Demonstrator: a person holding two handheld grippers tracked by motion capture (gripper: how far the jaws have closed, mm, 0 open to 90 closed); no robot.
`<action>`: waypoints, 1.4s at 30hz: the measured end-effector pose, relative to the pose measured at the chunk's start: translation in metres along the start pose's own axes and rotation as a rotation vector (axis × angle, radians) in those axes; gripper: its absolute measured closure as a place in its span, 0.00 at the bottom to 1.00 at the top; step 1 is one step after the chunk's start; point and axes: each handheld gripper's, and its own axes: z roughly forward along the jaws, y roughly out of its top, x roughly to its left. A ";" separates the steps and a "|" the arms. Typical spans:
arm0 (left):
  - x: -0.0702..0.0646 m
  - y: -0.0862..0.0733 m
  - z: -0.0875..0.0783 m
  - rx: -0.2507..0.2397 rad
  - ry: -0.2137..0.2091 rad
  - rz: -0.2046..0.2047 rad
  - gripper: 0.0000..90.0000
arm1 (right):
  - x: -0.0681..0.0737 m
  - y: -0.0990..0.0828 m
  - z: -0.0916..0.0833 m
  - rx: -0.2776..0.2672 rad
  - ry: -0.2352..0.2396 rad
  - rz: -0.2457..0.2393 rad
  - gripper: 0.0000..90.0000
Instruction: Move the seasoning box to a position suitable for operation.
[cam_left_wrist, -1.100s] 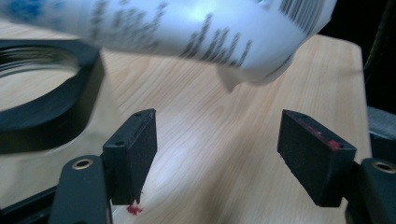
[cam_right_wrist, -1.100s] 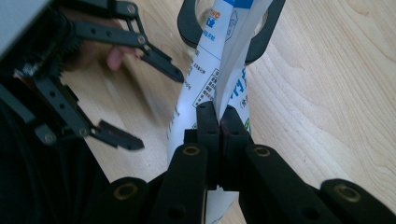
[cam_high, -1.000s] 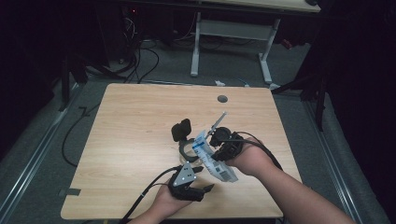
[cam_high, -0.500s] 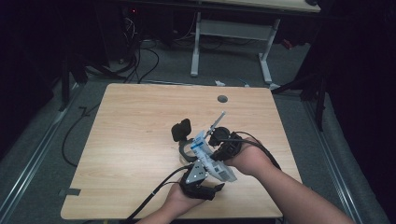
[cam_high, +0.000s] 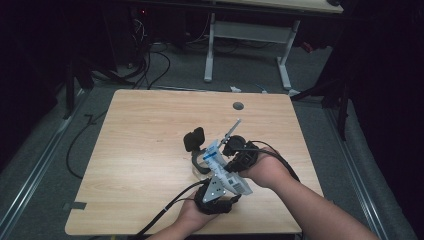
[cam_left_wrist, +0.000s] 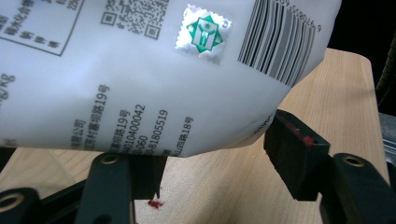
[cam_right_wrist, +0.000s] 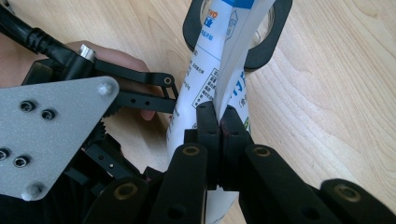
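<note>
Right tool (cam_right_wrist: 218, 122) pinched tight on the white pouch (cam_right_wrist: 205, 88), near the desk's (cam_high: 150, 125) 5 o'clock corner, pouch hanging over a black ring (cam_right_wrist: 261, 53). Left tool (cam_left_wrist: 210, 158) now up under the pouch from 6 o'clock, closer than a second ago. Jaws just been closing, pouch between them, pads (cam_left_wrist: 294, 158) seemingly not pressing yet, though hard to tell on the near side. Probably the start of a two-handed hold, perhaps for tearing open.
</note>
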 end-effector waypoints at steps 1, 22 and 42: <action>0.000 0.000 0.000 0.000 0.000 -0.002 0.49 | 0.000 0.000 0.000 0.000 -0.001 0.001 1.00; -0.011 0.004 -0.011 -0.044 0.046 0.036 0.56 | -0.002 0.002 -0.003 0.020 -0.021 0.003 0.99; -0.010 0.006 -0.017 -0.038 0.070 0.024 0.57 | -0.002 0.010 0.000 0.020 -0.029 -0.019 0.99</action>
